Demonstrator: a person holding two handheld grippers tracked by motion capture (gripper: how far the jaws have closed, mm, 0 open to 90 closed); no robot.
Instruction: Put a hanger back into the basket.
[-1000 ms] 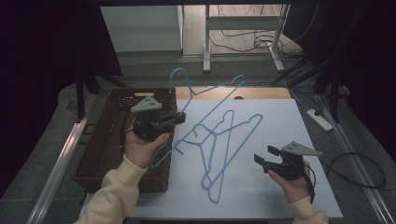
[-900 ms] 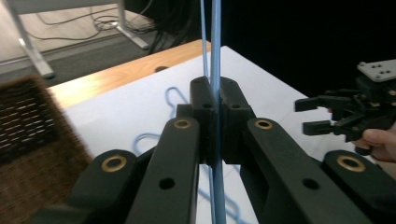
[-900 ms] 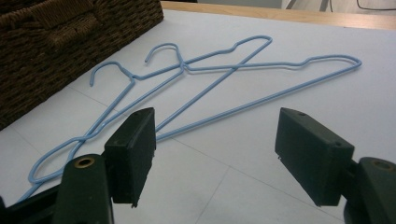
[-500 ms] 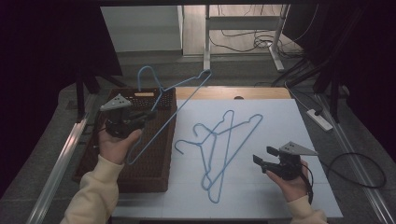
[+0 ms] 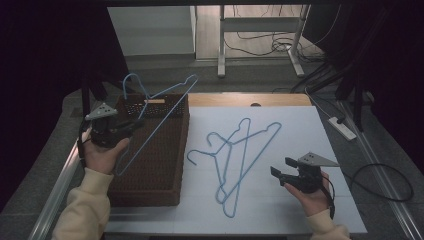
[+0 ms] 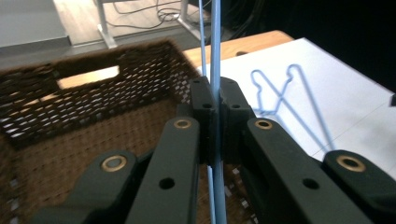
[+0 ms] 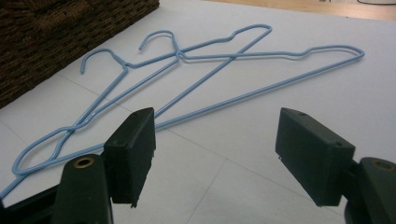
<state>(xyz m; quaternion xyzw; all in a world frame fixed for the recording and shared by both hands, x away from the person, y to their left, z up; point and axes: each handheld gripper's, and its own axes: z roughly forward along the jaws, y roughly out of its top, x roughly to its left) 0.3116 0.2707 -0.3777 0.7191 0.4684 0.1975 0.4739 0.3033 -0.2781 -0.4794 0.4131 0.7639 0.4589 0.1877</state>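
My left gripper (image 5: pixel 134 125) is shut on a blue wire hanger (image 5: pixel 159 116) and holds it in the air over the brown wicker basket (image 5: pixel 150 187). In the left gripper view the hanger's wire (image 6: pixel 215 42) runs up from between the pressed pads (image 6: pixel 205 100). Two more blue hangers (image 5: pixel 239 152) lie overlapped on the white table top. My right gripper (image 5: pixel 281 167) hovers open near the table's front right, its jaws wide apart with nothing between them. In the right gripper view the two hangers (image 7: pixel 196 74) lie just ahead of its pads (image 7: pixel 133 149).
The white table (image 5: pixel 320 135) has a wooden strip along its far edge. A power strip (image 5: pixel 339 127) and black cables lie on the floor to the right. A metal rail (image 5: pixel 55 195) runs along the basket's left side.
My left gripper has carried the hanger leftward from the table's middle to above the basket. The right gripper has stayed where it was.
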